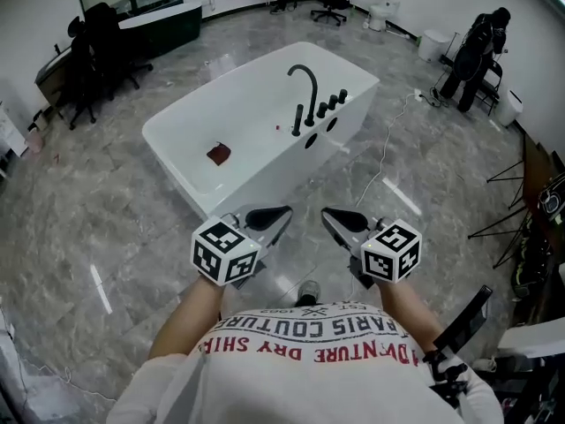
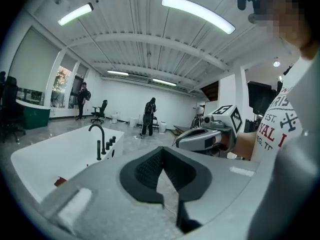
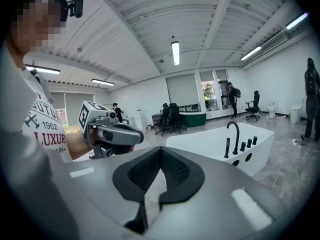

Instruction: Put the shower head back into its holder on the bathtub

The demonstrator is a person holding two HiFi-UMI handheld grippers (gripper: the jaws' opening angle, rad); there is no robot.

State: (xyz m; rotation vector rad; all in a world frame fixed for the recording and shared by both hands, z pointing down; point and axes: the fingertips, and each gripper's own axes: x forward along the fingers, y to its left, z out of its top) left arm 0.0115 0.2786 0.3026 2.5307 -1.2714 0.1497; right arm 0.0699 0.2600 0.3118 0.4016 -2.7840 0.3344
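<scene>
Site: a large open-plan hall, part office and part test or demo space, not a domestic bathroom. Evidence: a freestanding white bathtub (image 1: 282, 170) with a black arched tap (image 1: 305, 85) stands alone in the middle of a polished grey stone-look floor (image 1: 106, 210), a loose cable (image 1: 385, 159) trails over the tiles beside it, and dark stands (image 1: 530, 237) crowd the right edge. Black office chairs (image 1: 88, 60) and a dark green counter (image 1: 163, 23) line the far side. Long strip lights (image 2: 197, 13) run under a ribbed white ceiling (image 2: 150, 44), and a person in dark clothing (image 1: 477, 51) stands near the wall.
</scene>
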